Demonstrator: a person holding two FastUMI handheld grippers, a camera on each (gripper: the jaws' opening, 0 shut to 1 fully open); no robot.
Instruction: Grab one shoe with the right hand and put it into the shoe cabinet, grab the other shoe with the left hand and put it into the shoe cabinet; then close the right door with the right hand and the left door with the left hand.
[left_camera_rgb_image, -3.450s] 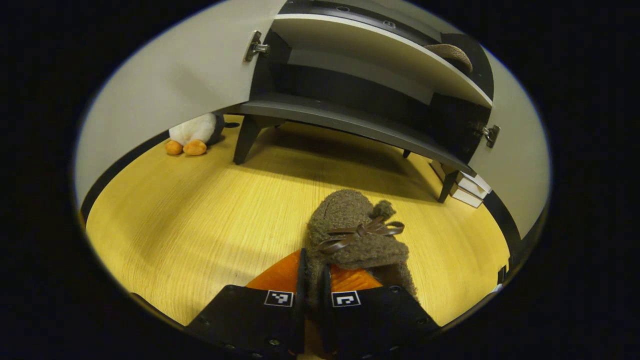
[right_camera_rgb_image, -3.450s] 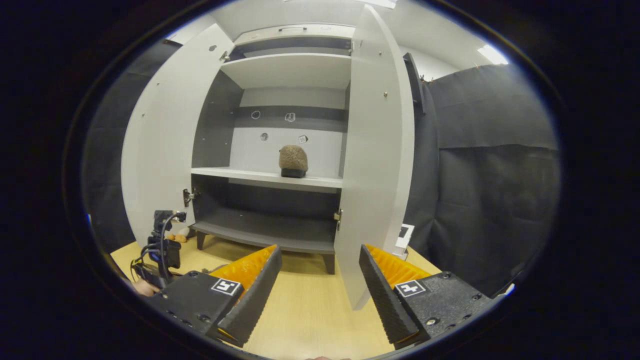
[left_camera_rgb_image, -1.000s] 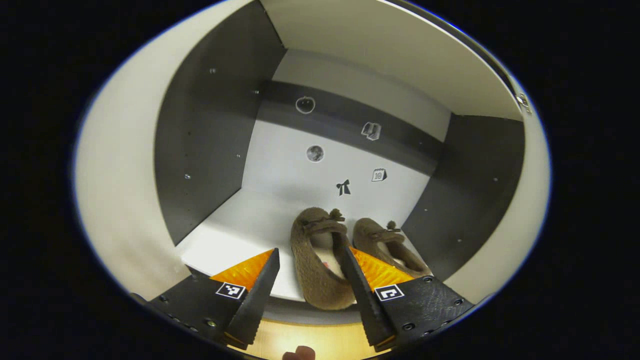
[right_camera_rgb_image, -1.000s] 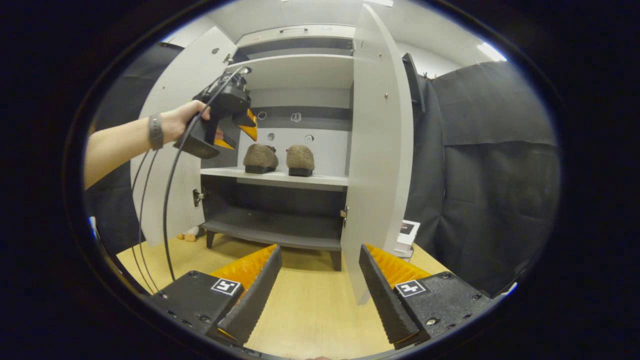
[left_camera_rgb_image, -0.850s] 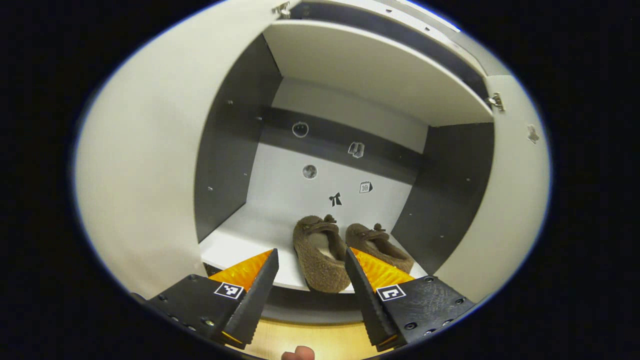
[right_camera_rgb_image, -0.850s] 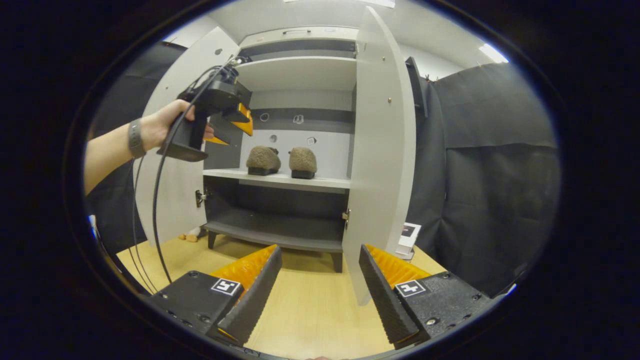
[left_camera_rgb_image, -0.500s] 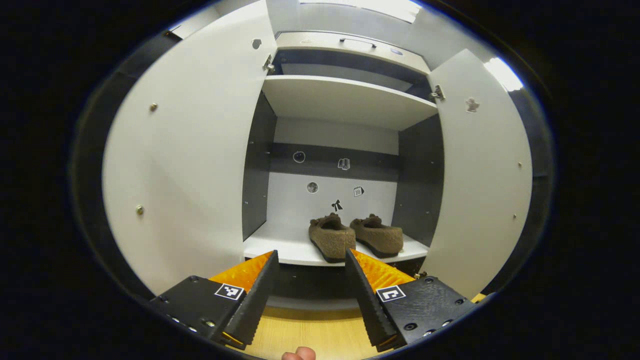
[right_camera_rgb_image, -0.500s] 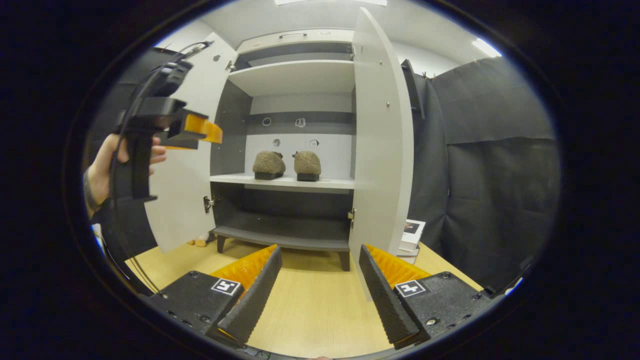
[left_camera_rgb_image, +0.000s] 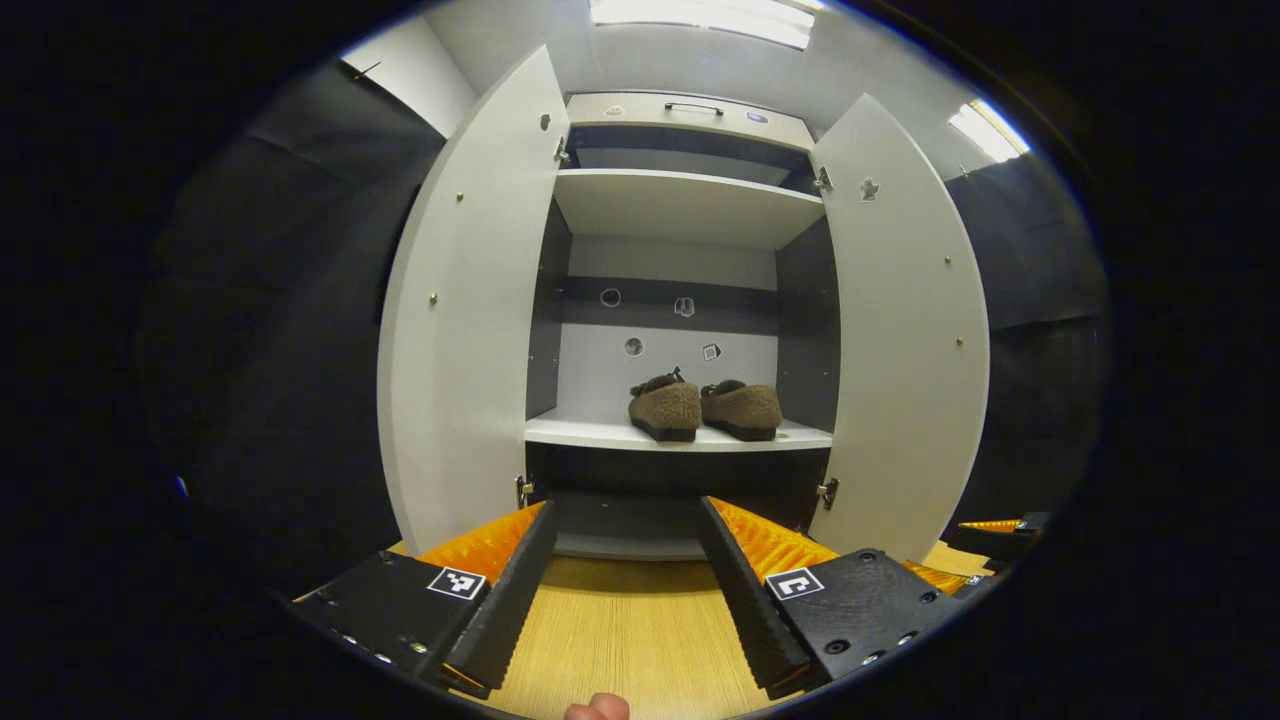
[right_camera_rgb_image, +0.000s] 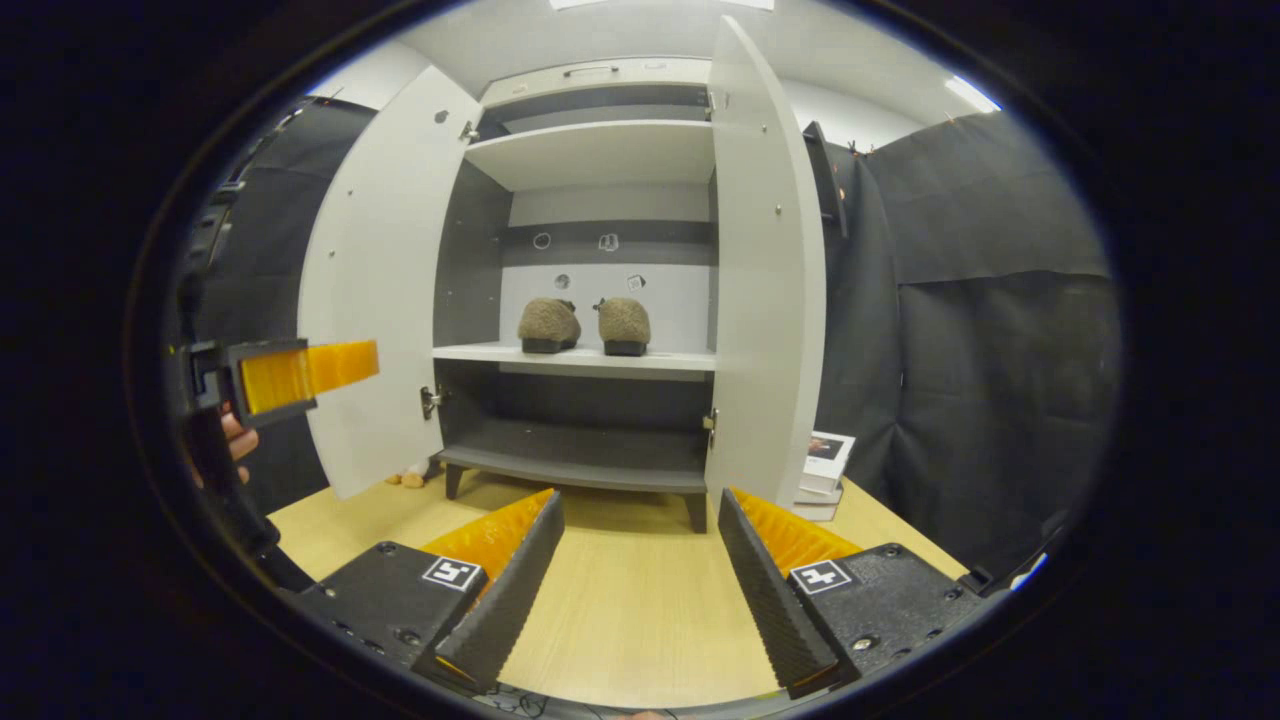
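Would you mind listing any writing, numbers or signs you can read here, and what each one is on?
No words or numbers can be read.
Small stickers on the back wall of the shoe cabinet: pictures only, too small to read.
Square markers on the left gripper and the right gripper: black-and-white patterns, not text.
Box on the floor beside the cabinet: label too blurred.

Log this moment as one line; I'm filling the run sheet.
shoes: both brown slippers on middle shelf | cabinet doors: open | left hand-held gripper: open | right hand-held gripper: open
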